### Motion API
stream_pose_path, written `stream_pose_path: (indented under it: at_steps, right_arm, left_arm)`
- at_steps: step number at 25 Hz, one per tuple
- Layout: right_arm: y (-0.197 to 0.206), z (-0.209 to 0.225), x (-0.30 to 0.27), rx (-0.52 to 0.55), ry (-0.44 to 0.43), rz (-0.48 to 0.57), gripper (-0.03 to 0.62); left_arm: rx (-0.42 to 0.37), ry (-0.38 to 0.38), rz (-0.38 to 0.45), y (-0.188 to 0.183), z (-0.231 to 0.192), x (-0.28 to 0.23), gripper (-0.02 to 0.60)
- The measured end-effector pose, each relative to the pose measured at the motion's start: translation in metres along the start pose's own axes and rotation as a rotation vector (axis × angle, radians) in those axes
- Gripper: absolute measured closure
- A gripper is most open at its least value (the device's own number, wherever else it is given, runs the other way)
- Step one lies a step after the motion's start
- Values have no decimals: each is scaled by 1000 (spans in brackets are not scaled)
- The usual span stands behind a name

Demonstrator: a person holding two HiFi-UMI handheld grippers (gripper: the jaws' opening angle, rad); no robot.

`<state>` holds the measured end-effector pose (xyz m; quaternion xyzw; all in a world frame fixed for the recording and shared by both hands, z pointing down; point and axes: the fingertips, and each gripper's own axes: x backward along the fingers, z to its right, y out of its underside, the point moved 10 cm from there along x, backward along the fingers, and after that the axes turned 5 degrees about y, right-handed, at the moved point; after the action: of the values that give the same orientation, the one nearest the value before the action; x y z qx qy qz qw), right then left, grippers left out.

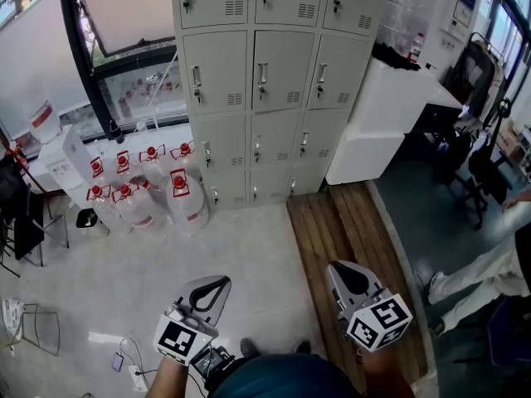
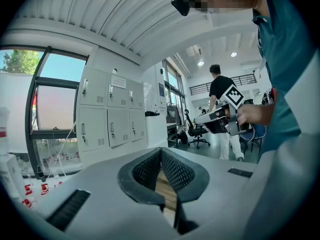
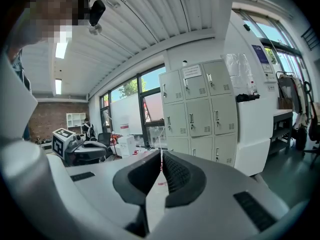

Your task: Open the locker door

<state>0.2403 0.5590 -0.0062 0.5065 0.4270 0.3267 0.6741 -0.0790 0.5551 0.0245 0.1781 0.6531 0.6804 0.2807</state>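
Bright daylight fills the room. In the head view it pours through the window [image 1: 124, 23] at upper left, which is washed out to a pale glare. The lockers [image 1: 265, 73] beside it are evenly lit and sharp, and the floor [image 1: 166, 247] shows only faint, soft shadows. The right edge is dimmer. Both gripper views are fisheye, with black corners and lines bowing toward the rim. Their near foreground is soft, the distance sharper. Ceiling lamps [image 2: 201, 63] glow as small hot spots in the left gripper view; a strip lamp [image 3: 58, 86] burns white in the right gripper view.
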Motion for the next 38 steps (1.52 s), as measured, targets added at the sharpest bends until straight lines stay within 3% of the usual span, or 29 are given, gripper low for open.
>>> stream_pose_path:
  at_steps: [10, 14, 26, 38]
  right_arm:
    - [0, -22, -34, 12, -17, -23, 556]
    - [-3, -19, -56, 11, -32, -35, 556]
    - [-26, -2, -152, 36, -196, -66, 556]
    - [-42, 52, -213, 52, -267, -89, 556]
  left_arm:
    - [14, 27, 0, 14, -28, 9, 565]
    - [26, -14, 1, 17, -39, 13, 565]
    - [67, -178, -37, 17, -79, 0, 565]
    - [83, -243, -46, 17, -101, -61, 565]
